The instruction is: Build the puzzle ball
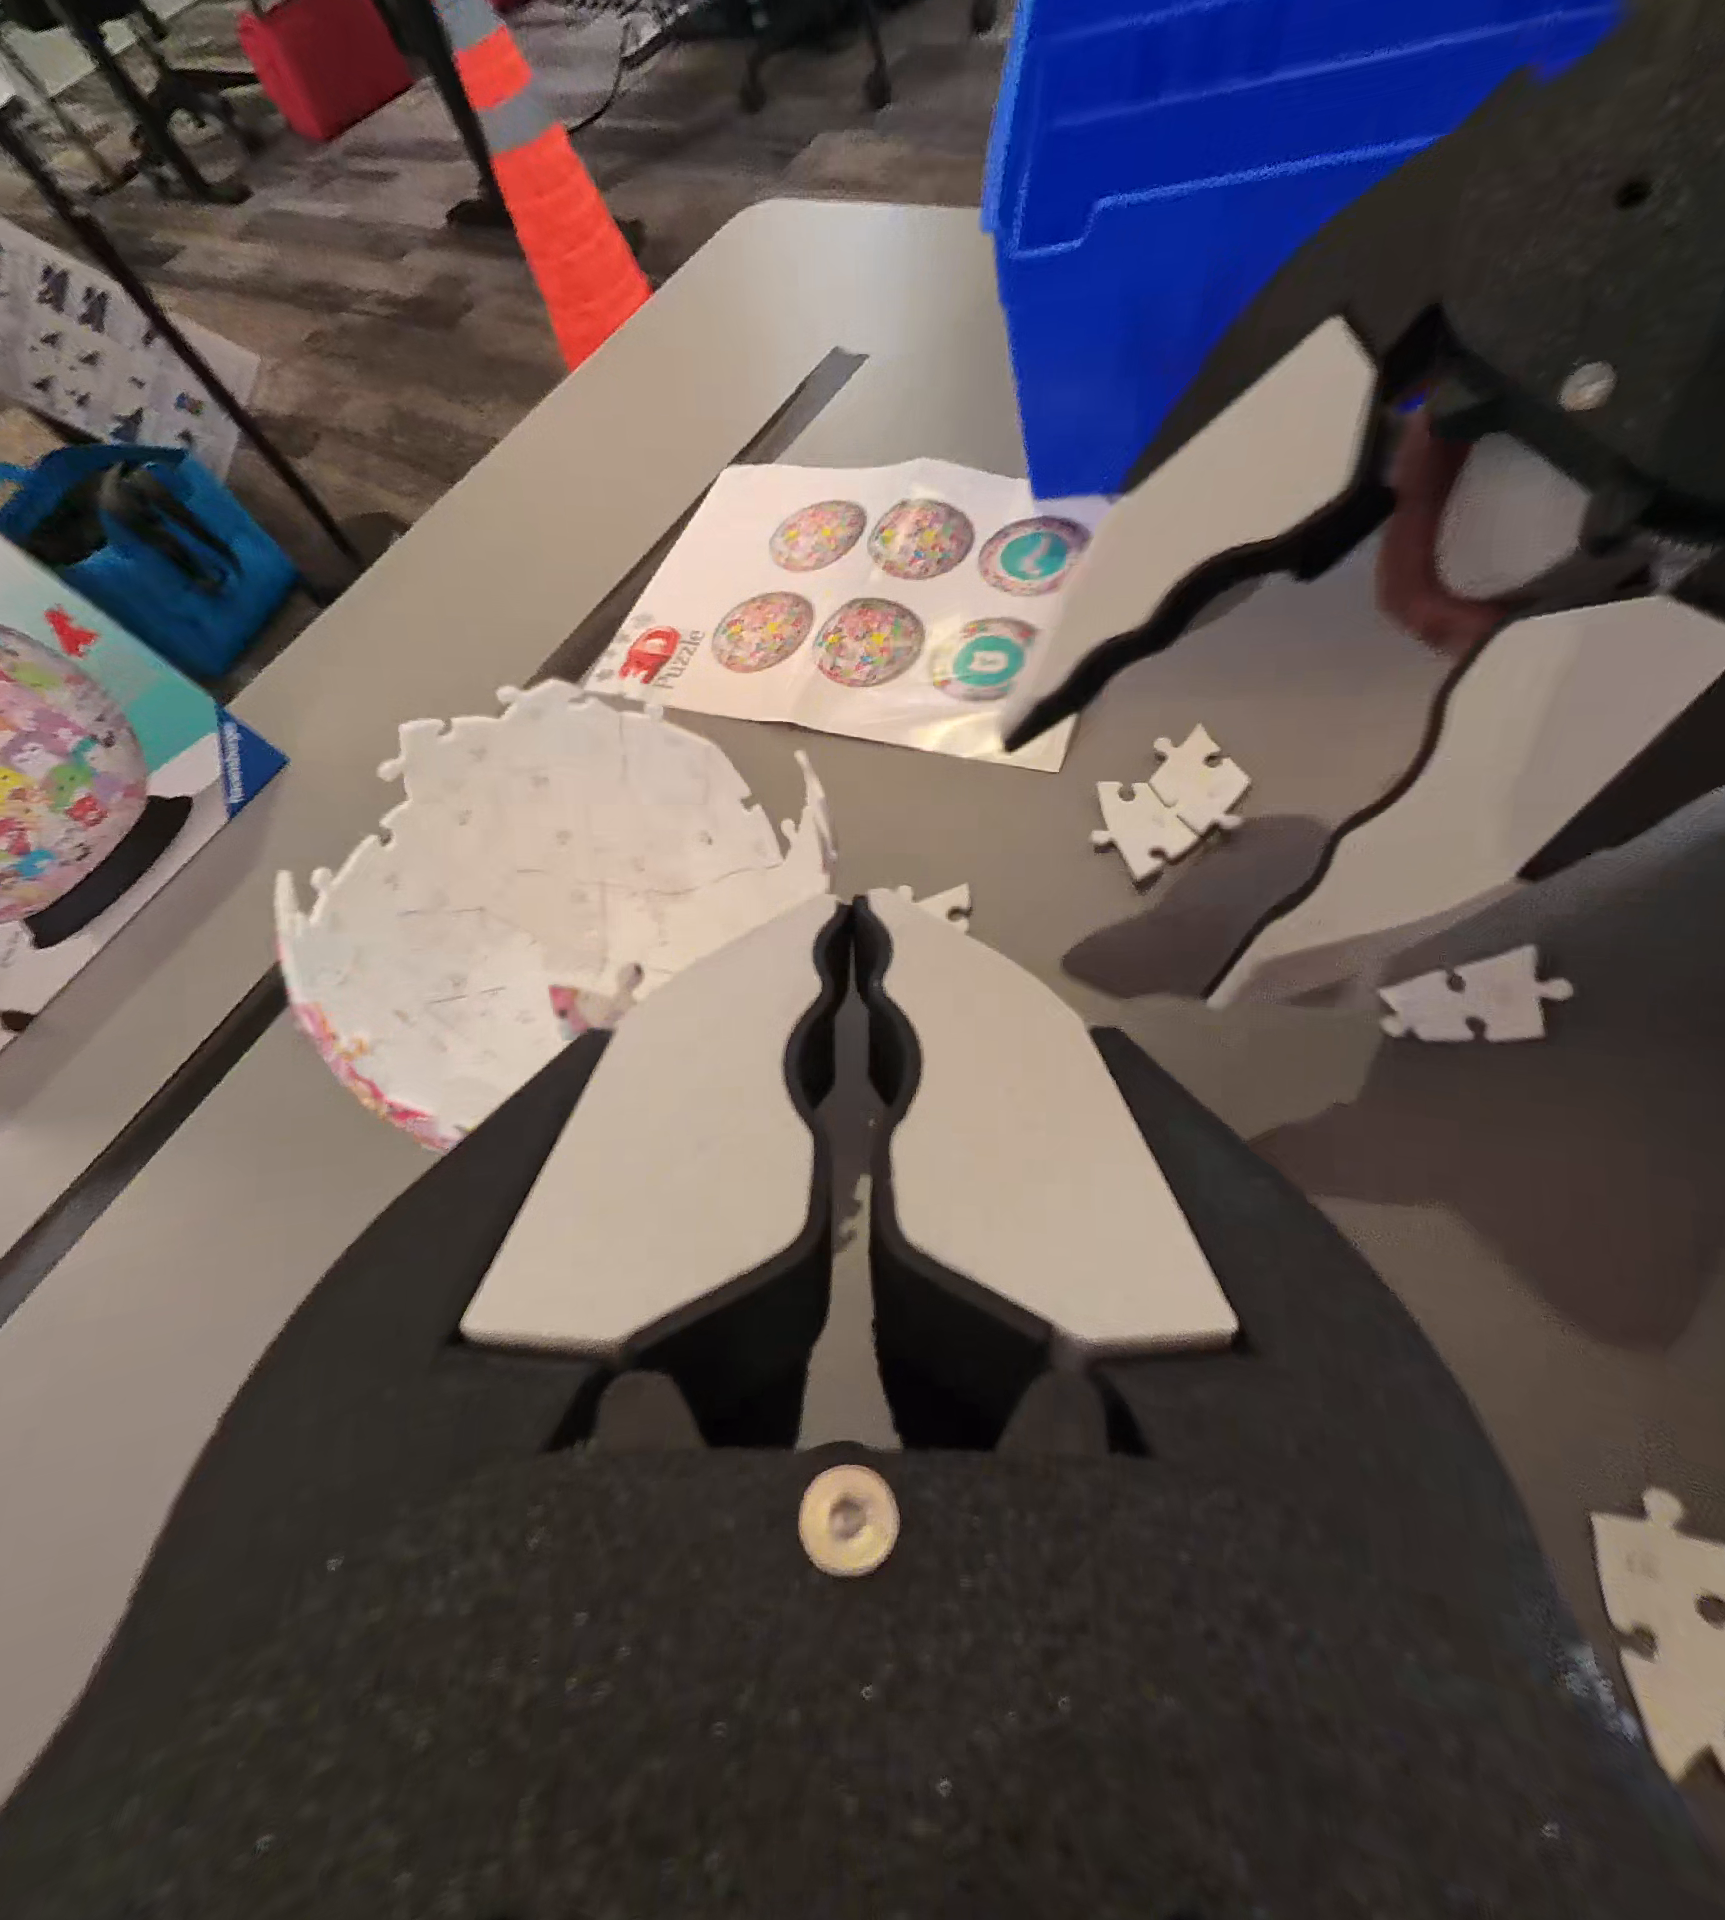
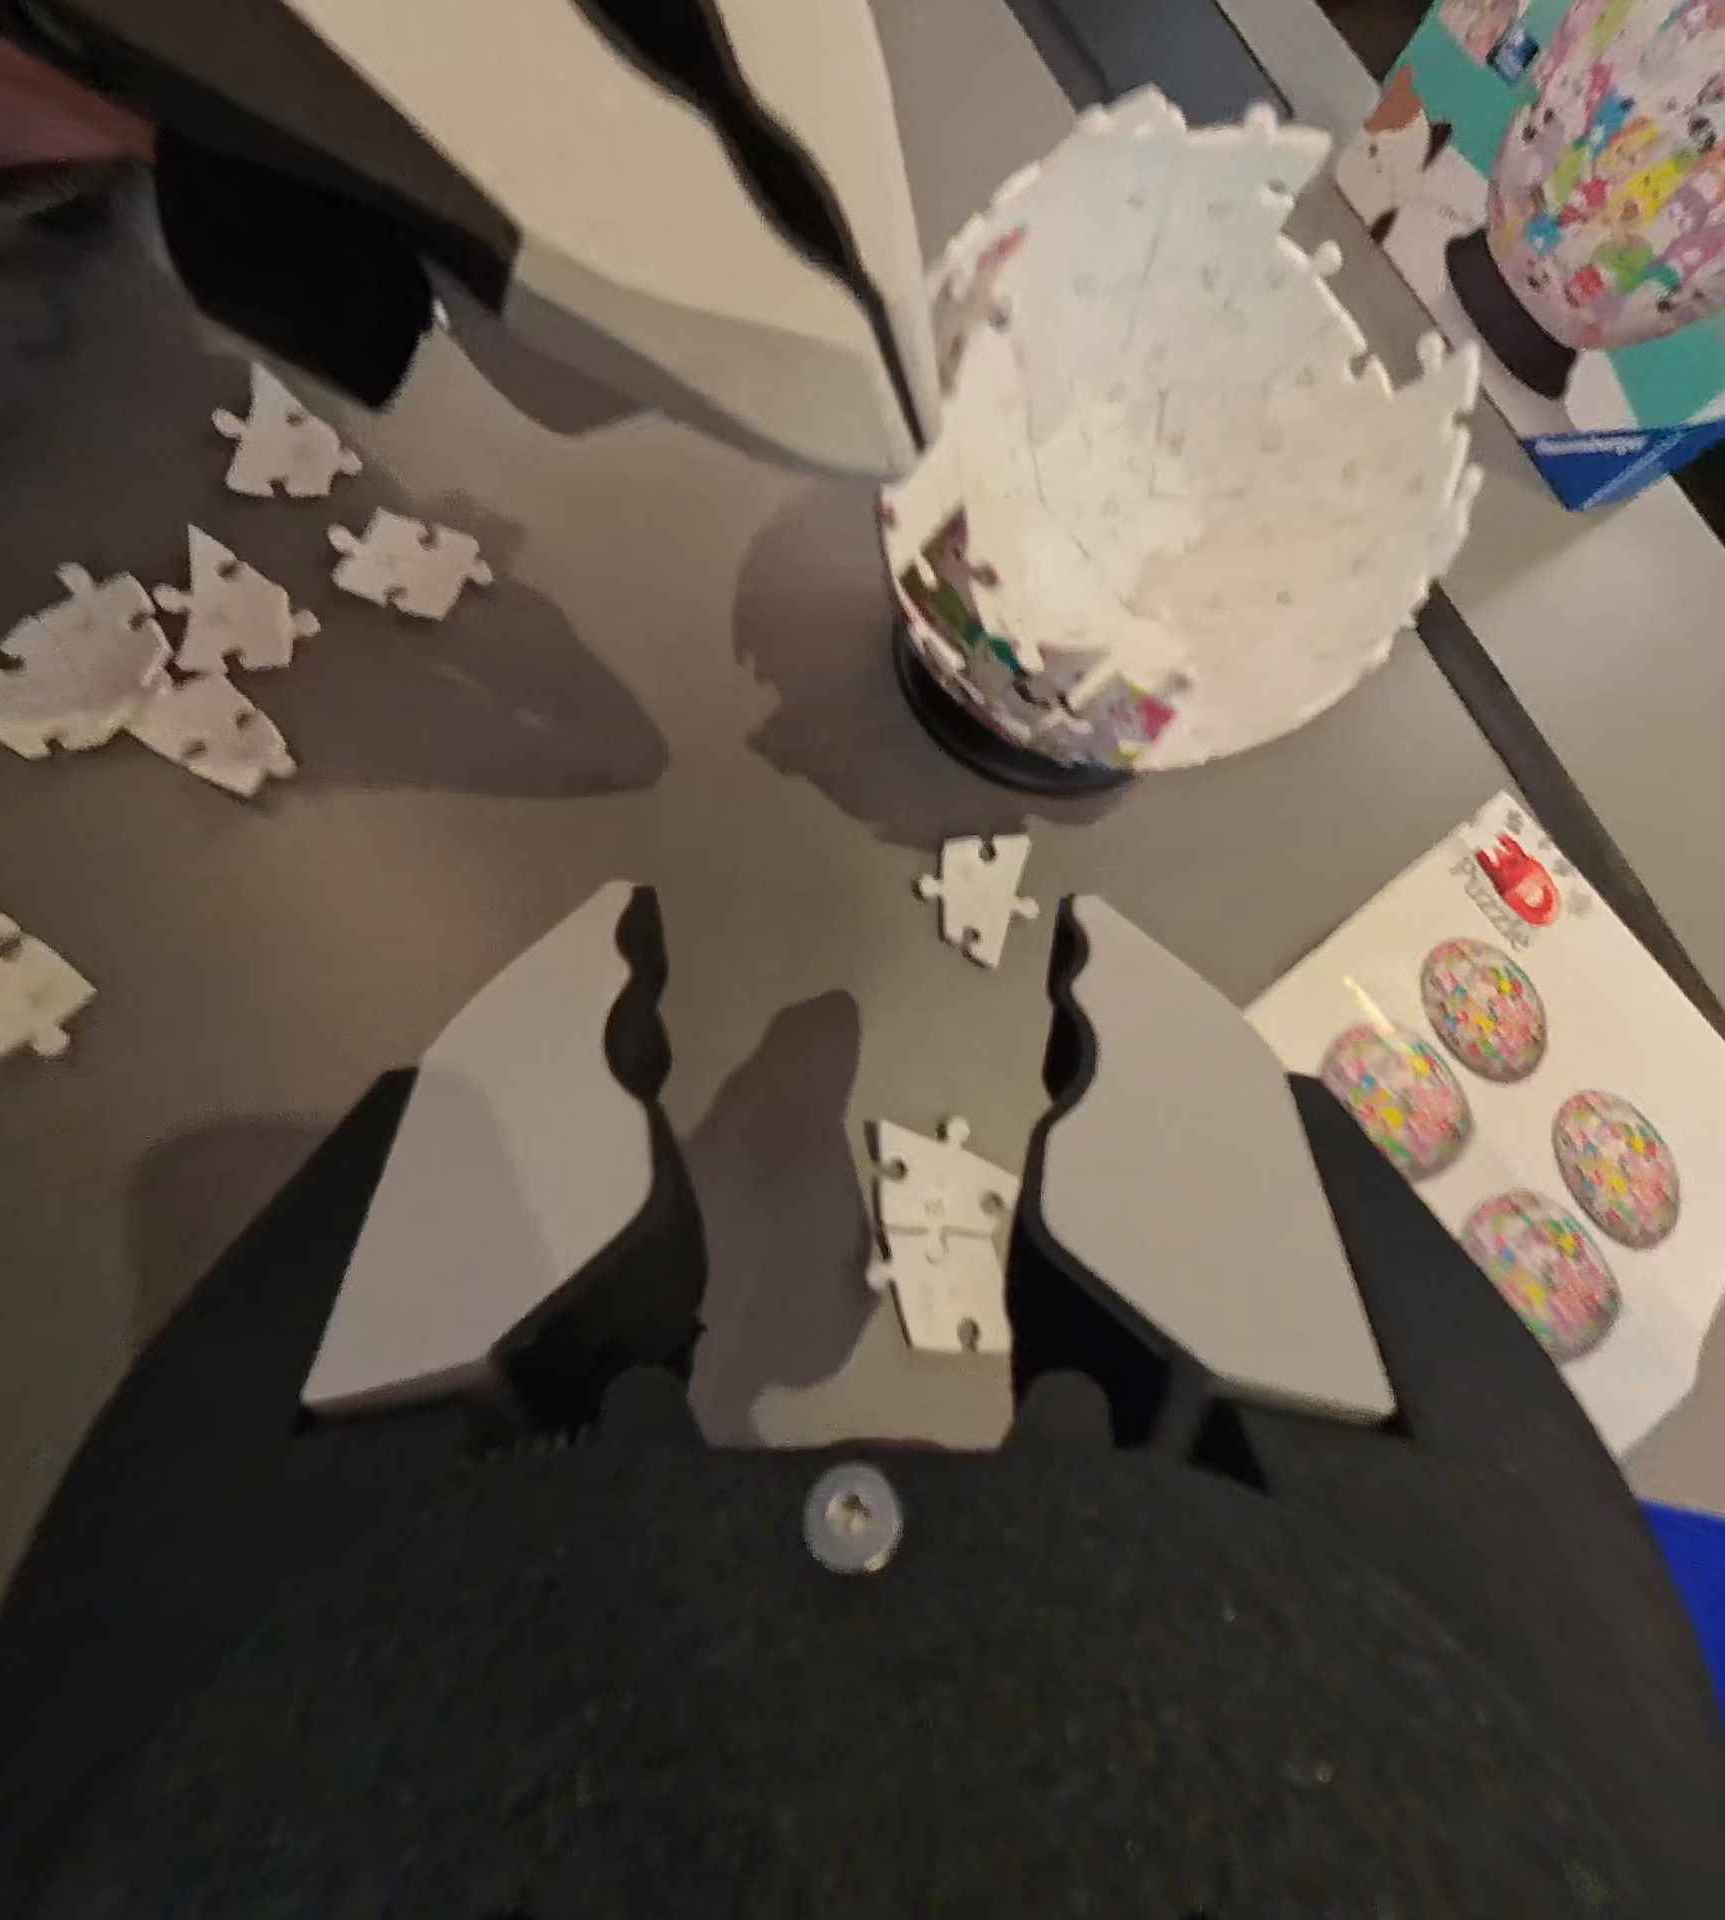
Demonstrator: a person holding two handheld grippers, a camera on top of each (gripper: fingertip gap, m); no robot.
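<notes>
Your right gripper (image 2: 853, 925) is spread wide and empty, hovering over the grey table (image 2: 442, 914). The joined pair of pieces (image 2: 941, 1236) lies flat between its fingers, hard toward the right-hand finger, long axis running roughly along the fingers, so a straight close would likely catch its long edges; shift right a touch first. A single piece (image 2: 977, 894) sits just ahead of the tips, between you and the half-built ball (image 2: 1180, 488). Your left gripper (image 1: 853, 909) is pinched narrow, tips nearly touching, right at the ball's near rim; I can't tell whether it holds the rim or a piece. The right is the nearer tool for the pair. The ball is an open shell on a dark ring stand (image 2: 1003, 753), white inner face up, nothing inside that I can see. The blue bin (image 1: 1201, 208) stands behind the instruction sheet (image 1: 837, 613); its contents are hidden. More loose pieces (image 2: 120, 665) lie well off to your left.
</notes>
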